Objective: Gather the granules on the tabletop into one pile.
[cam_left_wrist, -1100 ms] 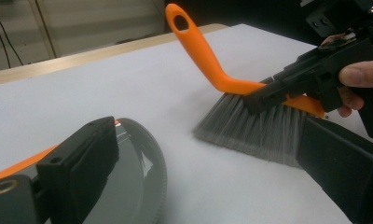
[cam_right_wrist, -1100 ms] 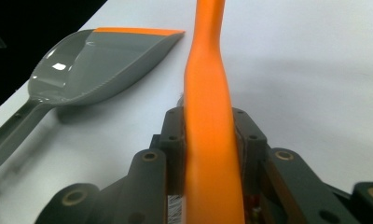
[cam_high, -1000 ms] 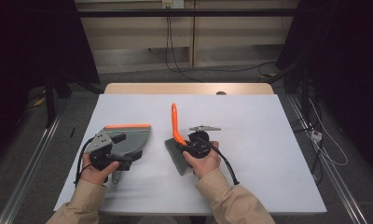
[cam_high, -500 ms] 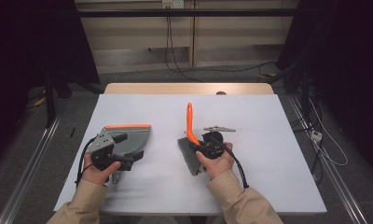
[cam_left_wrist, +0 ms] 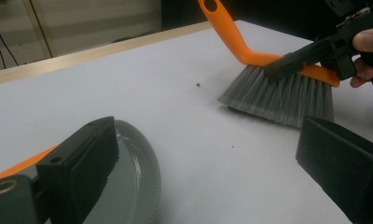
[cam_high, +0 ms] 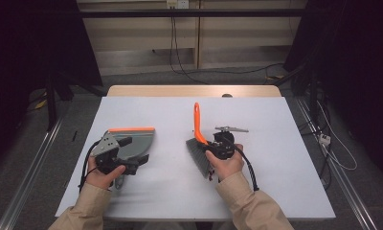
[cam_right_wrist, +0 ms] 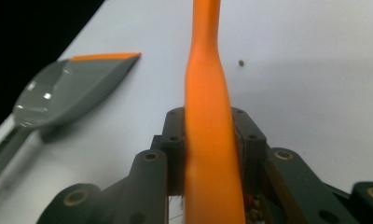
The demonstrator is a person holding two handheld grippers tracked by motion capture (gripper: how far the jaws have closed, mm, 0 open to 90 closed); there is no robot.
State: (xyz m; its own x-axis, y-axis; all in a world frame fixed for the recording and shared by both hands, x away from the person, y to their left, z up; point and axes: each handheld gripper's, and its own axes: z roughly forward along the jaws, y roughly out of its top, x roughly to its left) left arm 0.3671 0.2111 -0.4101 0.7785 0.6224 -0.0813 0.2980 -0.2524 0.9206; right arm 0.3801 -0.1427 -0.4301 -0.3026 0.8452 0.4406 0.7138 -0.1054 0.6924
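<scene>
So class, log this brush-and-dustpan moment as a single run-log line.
right gripper: shut on brush | left gripper: open beside dustpan | speck on table

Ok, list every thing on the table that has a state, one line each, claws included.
brush: clamped by its orange handle in the right claw, bristles on the table, handle pointing away from the person.
dustpan: flat on the table, orange lip towards the far edge.
right claw: shut on the brush handle.
left claw: jaws apart, one jaw over the dustpan rim; whether it grips cannot be told.
</scene>
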